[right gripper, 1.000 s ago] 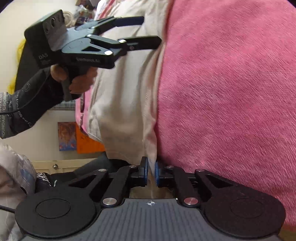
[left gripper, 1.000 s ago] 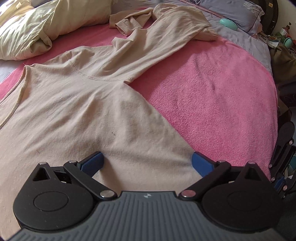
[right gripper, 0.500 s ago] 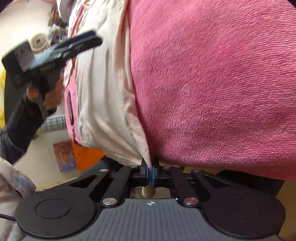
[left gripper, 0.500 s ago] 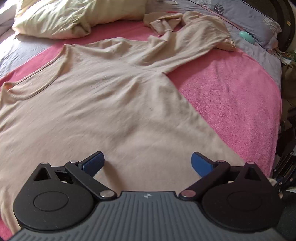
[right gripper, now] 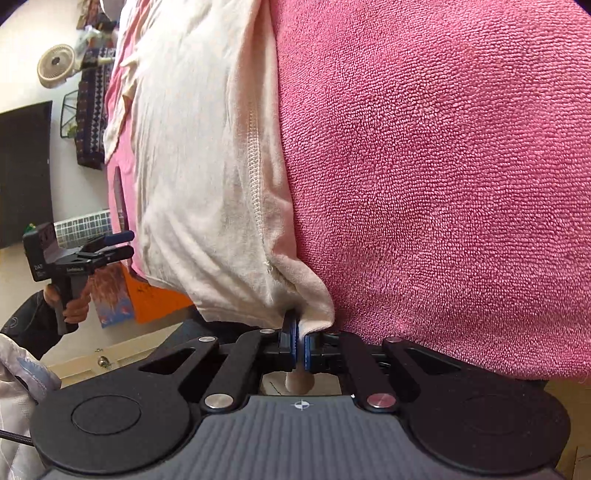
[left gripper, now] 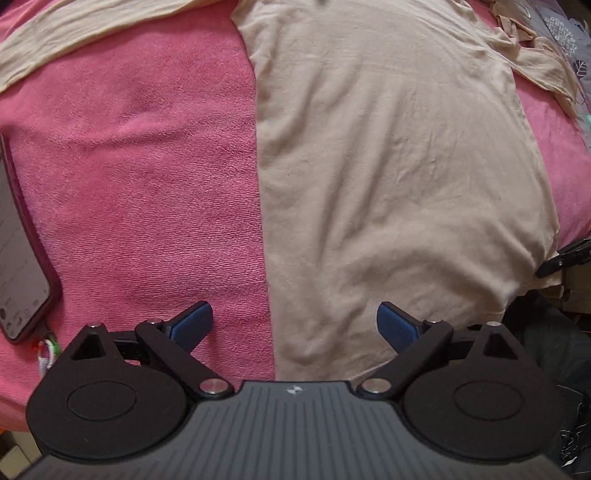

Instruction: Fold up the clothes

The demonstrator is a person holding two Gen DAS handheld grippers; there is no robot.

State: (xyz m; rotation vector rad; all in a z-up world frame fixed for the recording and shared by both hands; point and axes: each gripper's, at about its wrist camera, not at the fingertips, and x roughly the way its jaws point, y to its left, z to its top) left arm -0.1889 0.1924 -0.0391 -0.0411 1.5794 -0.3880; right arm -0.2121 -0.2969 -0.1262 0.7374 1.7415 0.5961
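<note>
A beige long-sleeved shirt (left gripper: 388,166) lies spread on a pink blanket (left gripper: 129,166). My left gripper (left gripper: 295,321) points down over the shirt's lower left corner. Its jaws are wide and closing, straddling the shirt's side edge, and the blue pads (left gripper: 192,321) do not press on the cloth. In the right wrist view my right gripper (right gripper: 299,343) is shut on the shirt's (right gripper: 192,166) other hem corner at the blanket's (right gripper: 443,166) edge. The left gripper (right gripper: 114,243) shows far off there, held by a hand (right gripper: 74,306).
A phone (left gripper: 18,258) in a dark red case lies on the blanket just left of my left gripper, with a cable at its end. A patterned pillow (left gripper: 565,33) sits at the top right. Beyond the bed are a small fan (right gripper: 55,70) and a dark screen (right gripper: 22,173).
My left gripper swept across the shirt to its lower left corner and rolled. My right gripper closed on the hem corner and holds it.
</note>
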